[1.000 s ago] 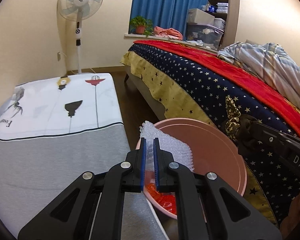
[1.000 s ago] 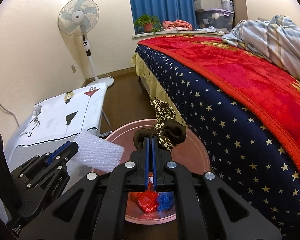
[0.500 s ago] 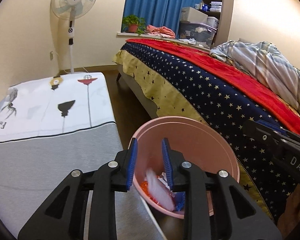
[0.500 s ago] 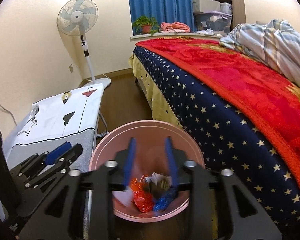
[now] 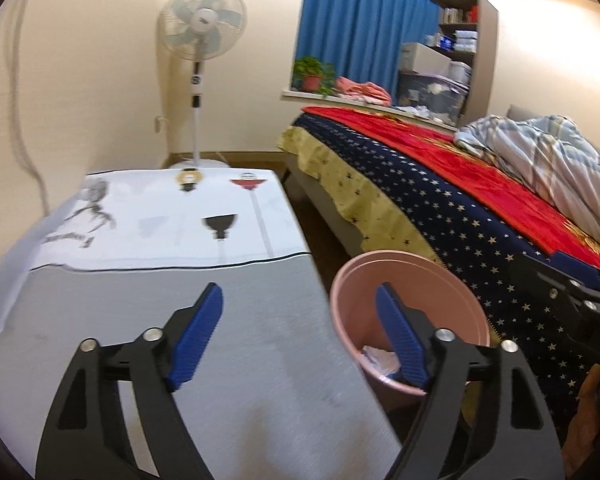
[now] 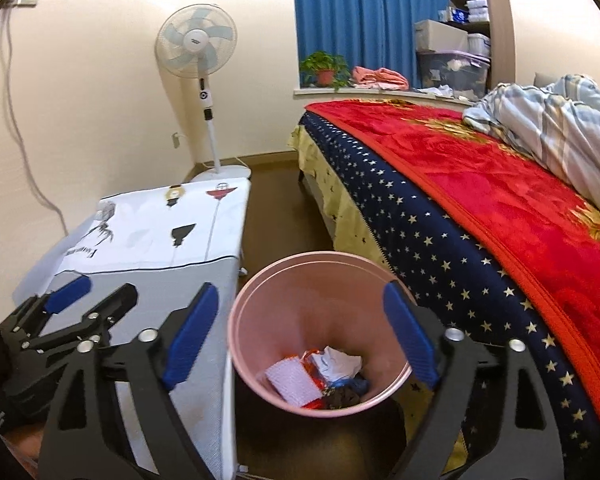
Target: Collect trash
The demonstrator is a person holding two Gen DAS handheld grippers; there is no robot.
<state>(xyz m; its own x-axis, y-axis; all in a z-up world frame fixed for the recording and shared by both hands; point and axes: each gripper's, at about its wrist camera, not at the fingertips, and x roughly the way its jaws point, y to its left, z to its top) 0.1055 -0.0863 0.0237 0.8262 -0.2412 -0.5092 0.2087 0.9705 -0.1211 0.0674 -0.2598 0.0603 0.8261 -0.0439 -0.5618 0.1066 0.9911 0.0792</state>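
Note:
A pink bin (image 6: 260,304) stands on the floor between a low covered table and the bed; it also shows in the left wrist view (image 5: 412,276). Inside lie a bubble wrap piece (image 6: 290,380), crumpled white paper (image 6: 340,362), red and blue wrappers and a dark cloth scrap (image 6: 342,396). My right gripper (image 6: 300,332) is open and empty above the bin. My left gripper (image 5: 300,332) is open and empty, over the table's edge beside the bin; it shows at the left of the right wrist view (image 6: 80,304).
The low table (image 5: 180,240) has a white and grey printed cover. The bed (image 6: 500,216) with a starred navy and red blanket lies right of the bin. A standing fan (image 6: 198,56) is at the far wall. A potted plant (image 6: 326,70) sits on the windowsill.
Both grippers opened wide and pulled back. The bubble wrap dropped from the left gripper and the dark cloth scrap from the right into the bin.

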